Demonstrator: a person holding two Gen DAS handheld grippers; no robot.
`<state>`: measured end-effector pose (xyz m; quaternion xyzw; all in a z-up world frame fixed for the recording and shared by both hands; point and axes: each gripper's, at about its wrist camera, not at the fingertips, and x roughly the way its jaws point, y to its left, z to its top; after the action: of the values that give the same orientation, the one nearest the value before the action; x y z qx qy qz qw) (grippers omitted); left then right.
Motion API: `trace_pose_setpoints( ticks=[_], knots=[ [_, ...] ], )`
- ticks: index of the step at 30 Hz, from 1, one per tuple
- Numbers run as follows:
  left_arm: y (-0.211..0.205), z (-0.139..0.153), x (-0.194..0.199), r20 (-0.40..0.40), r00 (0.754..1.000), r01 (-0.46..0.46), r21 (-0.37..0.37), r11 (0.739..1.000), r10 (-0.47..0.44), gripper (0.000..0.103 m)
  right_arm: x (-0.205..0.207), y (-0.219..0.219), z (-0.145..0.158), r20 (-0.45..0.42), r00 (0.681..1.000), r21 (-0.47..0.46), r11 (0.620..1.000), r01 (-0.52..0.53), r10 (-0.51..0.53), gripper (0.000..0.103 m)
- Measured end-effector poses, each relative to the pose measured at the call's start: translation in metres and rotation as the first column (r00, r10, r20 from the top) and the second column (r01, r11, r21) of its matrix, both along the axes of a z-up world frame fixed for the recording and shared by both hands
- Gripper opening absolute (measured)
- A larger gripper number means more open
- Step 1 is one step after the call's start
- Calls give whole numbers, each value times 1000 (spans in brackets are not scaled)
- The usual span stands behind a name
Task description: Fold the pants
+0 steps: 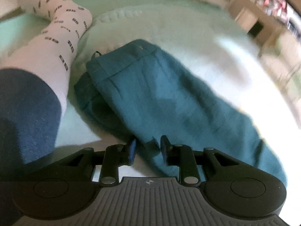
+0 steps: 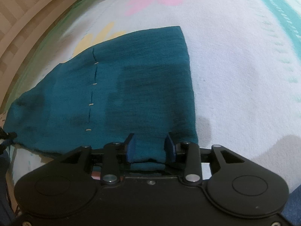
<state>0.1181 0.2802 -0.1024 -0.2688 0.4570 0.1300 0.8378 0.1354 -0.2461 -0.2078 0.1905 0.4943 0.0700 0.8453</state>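
Teal pants point(image 1: 150, 94) lie on a pale bed cover, waistband end far from the left wrist camera. My left gripper point(image 1: 147, 150) is at the near edge of the fabric; its blue pads point(image 1: 132, 150) stand apart with cloth between them. In the right wrist view the pants point(image 2: 122, 94) lie flat with a stitched seam on the left. My right gripper point(image 2: 150, 147) has a fold of the pants' near edge between its blue pads point(image 2: 130, 148), which stand apart.
A person's leg in a white patterned sock point(image 1: 56, 37) and blue trousers rests on the bed at left. The bed cover point(image 2: 235, 75) has pink and yellow flower prints. A wooden bed frame point(image 2: 28, 18) runs at far left. Furniture stands at top right in the left view.
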Motion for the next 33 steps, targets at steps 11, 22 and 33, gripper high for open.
trace_pose_setpoints(
  ticks=[11, 22, 33],
  knots=[
    [7, -7, 7, -82, 997, -6, -4, 1000, 6, 73, 0, 1, 0, 1, 1000, -3, 1000, -6, 6, 49],
    [10, -13, 49, -51, 999, 8, 8, 1000, -8, 84, 1, 3, 1, 2, 1000, -14, 1000, -9, 9, 49],
    [5, -14, 57, -22, 998, 54, 14, 998, -53, 73, 4, 41, 37, 61, 997, -159, 987, -33, 43, 49]
  ],
)
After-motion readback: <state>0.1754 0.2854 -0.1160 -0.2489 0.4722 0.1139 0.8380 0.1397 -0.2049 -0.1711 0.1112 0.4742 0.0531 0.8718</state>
